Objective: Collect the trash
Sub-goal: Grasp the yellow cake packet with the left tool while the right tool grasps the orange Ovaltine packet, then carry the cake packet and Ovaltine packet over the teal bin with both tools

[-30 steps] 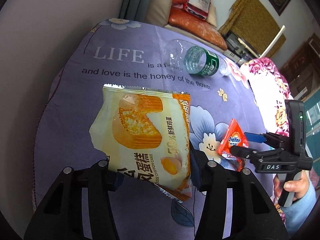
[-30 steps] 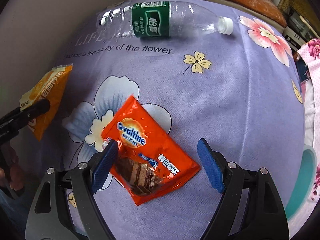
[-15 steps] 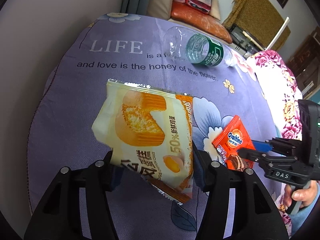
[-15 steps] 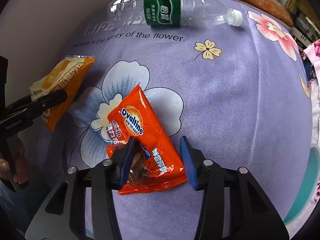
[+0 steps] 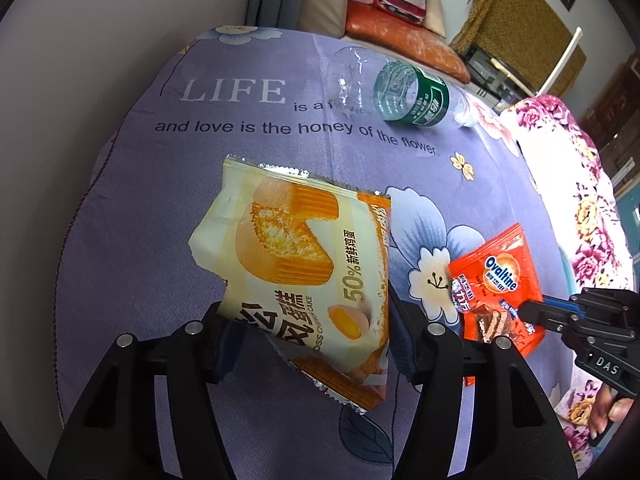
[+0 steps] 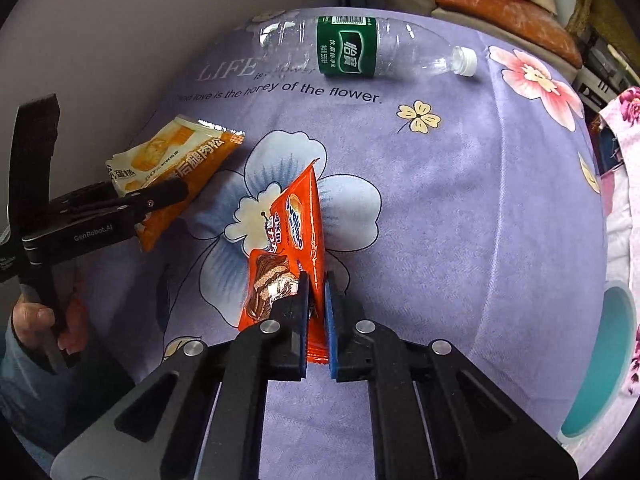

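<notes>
A purple flowered tablecloth (image 5: pixel 168 208) printed with a verse covers the table, with a sofa and cushions beyond; an empty plastic bottle (image 6: pixel 360 50) lies on its side at the far edge. The left gripper (image 5: pixel 308 332), jaws opening, has the yellow cake wrapper (image 5: pixel 304 272) between its fingers, lifted off the cloth. The right gripper (image 6: pixel 316 300) is clamped tight on the orange Ovaltine wrapper (image 6: pixel 296 232).

We see a matt woven purple cloth (image 6: pixel 460 208), a glossy crinkled orange foil wrapper (image 6: pixel 304 224), a shiny cake packet (image 5: pixel 304 264) and a clear plastic bottle (image 6: pixel 376 50).
</notes>
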A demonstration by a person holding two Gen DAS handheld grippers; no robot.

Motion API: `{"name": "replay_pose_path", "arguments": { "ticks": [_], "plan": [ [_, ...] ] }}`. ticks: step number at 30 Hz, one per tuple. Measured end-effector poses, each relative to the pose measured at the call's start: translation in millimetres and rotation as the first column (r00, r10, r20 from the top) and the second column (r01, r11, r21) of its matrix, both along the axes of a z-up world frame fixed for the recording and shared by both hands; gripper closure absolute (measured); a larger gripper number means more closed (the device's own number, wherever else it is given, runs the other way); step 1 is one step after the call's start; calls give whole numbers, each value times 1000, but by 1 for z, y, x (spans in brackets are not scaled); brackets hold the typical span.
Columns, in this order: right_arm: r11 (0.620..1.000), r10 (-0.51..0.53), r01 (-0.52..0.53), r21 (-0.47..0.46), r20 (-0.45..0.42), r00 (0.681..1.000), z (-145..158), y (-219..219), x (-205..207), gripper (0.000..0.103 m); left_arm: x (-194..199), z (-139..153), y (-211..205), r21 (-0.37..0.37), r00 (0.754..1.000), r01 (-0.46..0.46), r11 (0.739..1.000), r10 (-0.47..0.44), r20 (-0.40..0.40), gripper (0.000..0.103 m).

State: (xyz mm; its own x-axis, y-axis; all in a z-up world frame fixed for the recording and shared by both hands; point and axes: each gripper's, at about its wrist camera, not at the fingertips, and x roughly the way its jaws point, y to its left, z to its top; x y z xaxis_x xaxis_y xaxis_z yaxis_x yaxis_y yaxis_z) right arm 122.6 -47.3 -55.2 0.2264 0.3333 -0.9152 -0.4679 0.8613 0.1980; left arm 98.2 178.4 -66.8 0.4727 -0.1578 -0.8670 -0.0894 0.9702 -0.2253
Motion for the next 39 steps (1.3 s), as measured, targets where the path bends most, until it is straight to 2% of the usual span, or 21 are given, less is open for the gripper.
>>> {"name": "replay_pose_path", "arguments": {
  "ticks": [8, 13, 19, 23, 32, 39],
  "plan": [
    [999, -39, 38, 19, 46, 998, 14, -6, -1, 99, -11, 19, -1, 42, 997, -5, 999, 2, 71, 58],
    [995, -97, 95, 30, 65, 993, 21, -22, -1, 99, -17, 34, 5, 38, 995, -10, 999, 6, 103, 58],
    [986, -163, 158, 54, 87, 983, 30, -46, -1, 99, -21, 45, 17, -44, 993, -34, 998, 39, 112, 60],
    [978, -201, 194, 72, 100, 975, 33, -66, -1, 99, -23, 55, 11, -46, 992, -23, 999, 29, 123, 60],
    [948, -305, 288, 135, 132, 943, 45, -125, -12, 99, -19, 68, -51, -6, 988, 90, 996, -89, 125, 60],
    [917, -389, 364, 163, 167, 906, 56, -177, -20, 99, -4, 70, -135, 14, 965, 227, 974, -227, 130, 60]
  ]
}}
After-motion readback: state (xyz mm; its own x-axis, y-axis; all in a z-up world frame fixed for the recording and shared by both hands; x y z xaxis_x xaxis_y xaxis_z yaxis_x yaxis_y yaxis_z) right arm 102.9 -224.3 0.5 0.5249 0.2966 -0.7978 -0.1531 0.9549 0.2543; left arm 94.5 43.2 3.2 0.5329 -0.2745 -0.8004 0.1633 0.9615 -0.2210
